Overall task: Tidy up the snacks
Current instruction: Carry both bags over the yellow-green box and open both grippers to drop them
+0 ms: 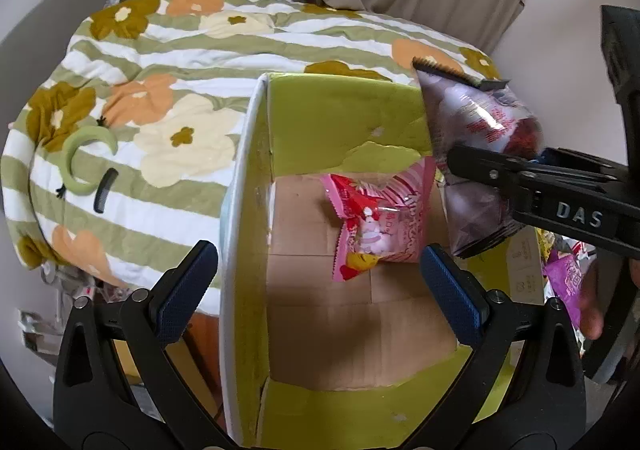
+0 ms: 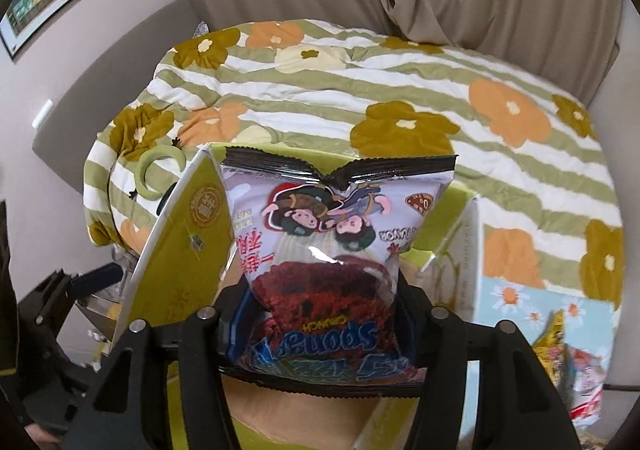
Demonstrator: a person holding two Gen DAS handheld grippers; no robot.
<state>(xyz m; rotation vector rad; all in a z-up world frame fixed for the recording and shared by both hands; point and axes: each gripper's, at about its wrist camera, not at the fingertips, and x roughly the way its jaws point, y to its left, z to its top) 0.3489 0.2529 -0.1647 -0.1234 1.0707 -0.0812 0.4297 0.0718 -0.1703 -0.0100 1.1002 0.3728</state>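
A green cardboard box (image 1: pixel 248 169) stands open against the bed, and its green flap (image 2: pixel 180 250) shows in the right wrist view. A pink snack packet (image 1: pixel 376 226) lies on its brown bottom. My left gripper (image 1: pixel 316 286) is open and empty, its jaws straddling the box's left wall, low over the opening. My right gripper (image 2: pixel 320 314) is shut on a purple Sponge Crunch snack bag (image 2: pixel 332 246) and holds it above the box's right side; the bag also shows in the left wrist view (image 1: pixel 480 121).
A bed with a floral striped quilt (image 1: pixel 160 97) fills the background, a green hair clip (image 1: pixel 86 161) and a small black comb (image 1: pixel 105 190) on it. More snack packets (image 1: pixel 568 278) lie right of the box. A light-blue floral box (image 2: pixel 532 302) with snacks stands at the right.
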